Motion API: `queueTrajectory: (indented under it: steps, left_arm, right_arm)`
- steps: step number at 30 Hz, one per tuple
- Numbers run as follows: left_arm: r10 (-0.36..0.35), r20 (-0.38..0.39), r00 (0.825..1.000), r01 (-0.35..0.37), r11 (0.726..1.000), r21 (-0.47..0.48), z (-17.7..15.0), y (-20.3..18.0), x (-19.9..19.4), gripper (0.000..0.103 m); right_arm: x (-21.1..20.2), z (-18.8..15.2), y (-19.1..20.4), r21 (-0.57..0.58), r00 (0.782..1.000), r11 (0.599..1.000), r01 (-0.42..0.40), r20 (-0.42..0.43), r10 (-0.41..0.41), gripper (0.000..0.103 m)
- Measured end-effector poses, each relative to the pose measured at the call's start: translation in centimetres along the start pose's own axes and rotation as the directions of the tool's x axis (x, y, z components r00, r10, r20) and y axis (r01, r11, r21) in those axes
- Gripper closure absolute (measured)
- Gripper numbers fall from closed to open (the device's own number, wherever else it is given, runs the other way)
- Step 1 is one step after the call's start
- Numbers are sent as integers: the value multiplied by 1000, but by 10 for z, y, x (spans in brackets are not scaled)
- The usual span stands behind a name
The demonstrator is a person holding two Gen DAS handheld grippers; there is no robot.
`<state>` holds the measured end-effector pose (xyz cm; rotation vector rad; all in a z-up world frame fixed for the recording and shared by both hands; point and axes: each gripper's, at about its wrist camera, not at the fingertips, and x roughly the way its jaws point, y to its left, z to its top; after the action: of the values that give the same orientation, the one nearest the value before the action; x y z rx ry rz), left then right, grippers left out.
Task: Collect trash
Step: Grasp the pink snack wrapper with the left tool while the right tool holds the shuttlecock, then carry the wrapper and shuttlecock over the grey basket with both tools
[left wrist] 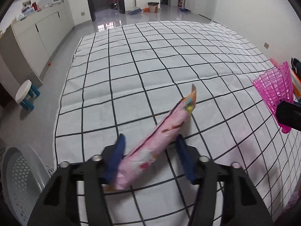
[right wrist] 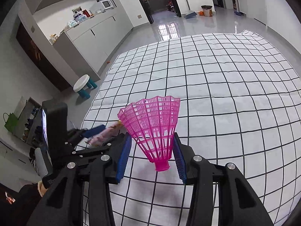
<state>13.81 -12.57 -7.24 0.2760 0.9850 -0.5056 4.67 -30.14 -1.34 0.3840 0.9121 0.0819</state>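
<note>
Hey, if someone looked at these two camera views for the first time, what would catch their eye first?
Most striking is the bright pink plastic shuttlecock between the right gripper fingers, raised above the checked cloth. Next is the pink snack wrapper lying slantwise between the left gripper fingers, which look spread around it. A white perforated basket sits at the cloth's near left corner.

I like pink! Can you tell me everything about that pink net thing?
The pink shuttlecock looks like plastic: a lattice skirt flaring wide at the top, narrowing to a small open collar at the bottom with no cork. It stands upright, lifted above the checked cloth, pinched between the blue pads of the right gripper.
</note>
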Motion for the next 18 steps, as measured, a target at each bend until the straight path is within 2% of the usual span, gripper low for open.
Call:
queueTrajectory:
  steps: [1, 2, 3, 4, 12, 18]
  left_arm:
    - [-3, 4, 1000, 3, 1000, -1, -1, -1, -1, 70]
    - [-9, 5, 1000, 9, 1000, -1, -3, -3, -3, 76]
    - [-16, 3, 1000, 16, 1000, -7, -5, -3, -5, 86]
    - [-21, 0, 1000, 21, 1000, -16, -7, -4, -6, 88]
    - [33, 55, 998, -28, 995, -91, -27, 2, -43, 89]
    - [96, 136, 986, -80, 990, -120, -44, 11, -93, 89]
  right_arm:
    - [0, 0, 0, 1, 1000, 1000, -1, 0, 1, 61]
    - [0, 0, 0, 0, 1000, 1000, -1, 0, 1, 61]
    - [0, 0, 0, 1, 1000, 1000, -1, 0, 1, 61]
    - [1, 0, 1, 0, 1000, 1000, -1, 0, 1, 61]
    - [7, -1, 14, -15, 1000, 1000, 2, -6, -2, 61]
    - [10, -2, 42, -41, 1000, 999, -25, -3, 25, 61]
